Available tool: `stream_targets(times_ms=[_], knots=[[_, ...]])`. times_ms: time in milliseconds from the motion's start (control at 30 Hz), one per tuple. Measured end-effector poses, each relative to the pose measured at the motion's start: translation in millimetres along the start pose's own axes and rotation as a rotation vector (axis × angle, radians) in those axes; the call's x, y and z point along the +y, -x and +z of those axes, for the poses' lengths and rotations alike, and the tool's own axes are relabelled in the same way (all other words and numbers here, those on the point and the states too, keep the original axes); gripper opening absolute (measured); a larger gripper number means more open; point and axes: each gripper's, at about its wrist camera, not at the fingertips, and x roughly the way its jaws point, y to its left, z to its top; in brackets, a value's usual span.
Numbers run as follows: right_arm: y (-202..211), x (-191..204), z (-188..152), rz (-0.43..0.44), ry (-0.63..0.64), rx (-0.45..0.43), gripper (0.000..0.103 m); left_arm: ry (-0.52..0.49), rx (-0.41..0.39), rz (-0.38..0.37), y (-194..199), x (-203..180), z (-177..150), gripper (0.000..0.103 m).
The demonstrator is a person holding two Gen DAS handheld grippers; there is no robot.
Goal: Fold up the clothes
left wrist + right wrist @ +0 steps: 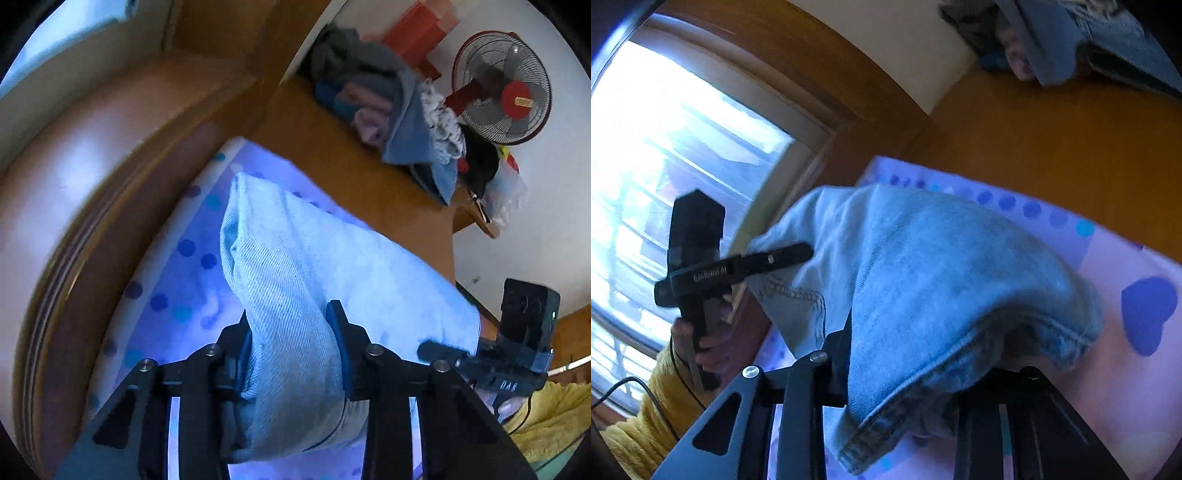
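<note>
Gripping a thick roll of pale denim, the left claw (293, 345) has both pads pressed into the cloth, which bulges between them. The right claw (923, 373) is mostly buried under the same denim garment (942, 266); a hemmed, stitched edge drapes over it and hides the far finger, but the near finger lies against the fabric and the cloth hangs from there, so it looks pinched too. Both views show the garment lifted in a hump above a bed sheet (177, 280) printed with blue dots, its far end resting on that sheet. A pile of other clothes (373, 99) sits well apart on the wooden surface beyond, near a fan (502, 88).

Denim like this should handle as fairly heavy and stiff for cloth: it holds a crease, does not slip easily, and sags in one broad fold, not many small ones. Holds near seams or hems, where layers are thickest, seem safest; a bunched mid-panel grip like the left one risks an uneven fold line.
</note>
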Motion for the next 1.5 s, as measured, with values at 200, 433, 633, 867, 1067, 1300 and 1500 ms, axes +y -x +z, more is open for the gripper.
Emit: stream_targets(times_ms=[200,433,633,867,1067,1300,1500], knots=[[22.8,37.7,4.6,0.121,0.176,0.045,0.029,0.132,-0.159,0.029,64.1,-3.4,-36.3,0.035],[8.5,107.7,-23.1,0.321,0.402,0.203,0.029,0.353,-0.374,0.203,171.9,-3.1,-159.3,0.035],[-36.6,204.8,-94.3,0.532,0.545,0.411,0.029,0.596,-0.518,0.368,262.2,1.4,-304.0,0.035],[-86.8,333.2,-221.8,0.691,0.719,0.583,0.029,0.808,-0.664,0.545,352.8,14.2,-472.3,0.035],[-134.4,420.6,-339.1,0.717,0.811,0.619,0.029,0.86,-0.701,0.6,416.6,65.1,-609.7,0.035],[-215.5,490.1,-432.5,0.593,0.873,0.638,0.029,0.866,-0.633,0.575,436.9,146.9,-710.4,0.035],[-268.0,485.9,-481.0,0.424,0.886,0.705,0.034,0.906,-0.594,0.502,407.6,204.4,-760.7,0.035]])
